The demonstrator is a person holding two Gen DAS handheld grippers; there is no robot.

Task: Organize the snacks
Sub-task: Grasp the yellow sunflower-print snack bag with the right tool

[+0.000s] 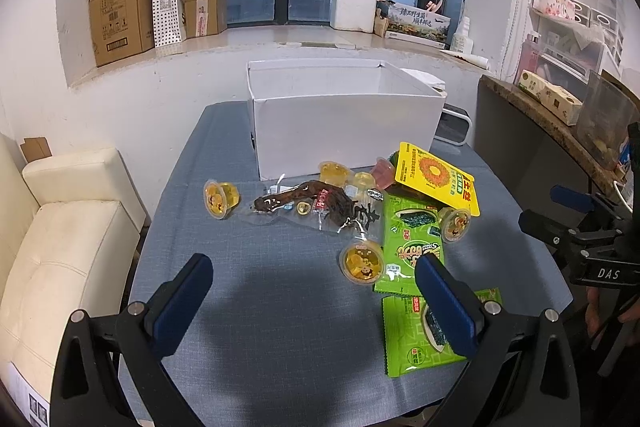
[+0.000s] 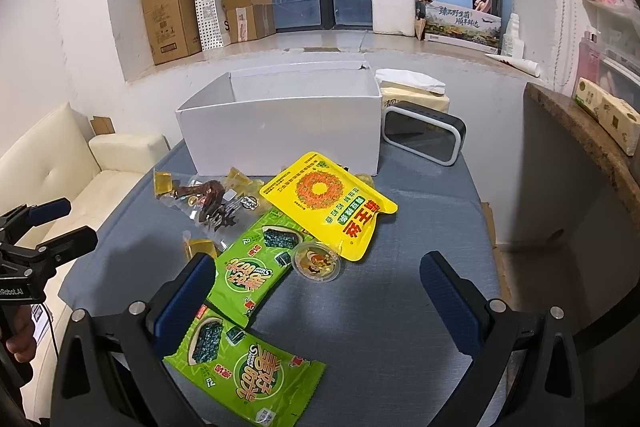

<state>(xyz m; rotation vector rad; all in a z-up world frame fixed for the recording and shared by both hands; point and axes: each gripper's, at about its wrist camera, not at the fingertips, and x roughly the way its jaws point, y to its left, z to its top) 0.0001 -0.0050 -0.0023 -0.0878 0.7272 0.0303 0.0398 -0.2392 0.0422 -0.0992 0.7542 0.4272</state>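
An open white box [image 1: 344,123] [image 2: 280,123] stands at the back of the blue-grey table [image 1: 280,307] [image 2: 400,307]. In front of it lie a yellow pouch [image 1: 436,175] [image 2: 328,203], two green seaweed packets [image 1: 408,239] [image 2: 252,371], a clear pack of dark meat [image 1: 308,203] [image 2: 212,199] and several jelly cups [image 1: 362,263] [image 2: 316,262]. My left gripper [image 1: 314,269] is open above the table's near side, empty. My right gripper [image 2: 316,269] is open over the green packets and a jelly cup, empty.
A black-and-white speaker [image 2: 424,133] stands right of the box, with a tissue pack [image 2: 412,83] behind it. A cream sofa [image 1: 60,247] is at the left. A dark counter [image 2: 580,147] is at the right. Cardboard boxes [image 1: 120,7] sit on the windowsill.
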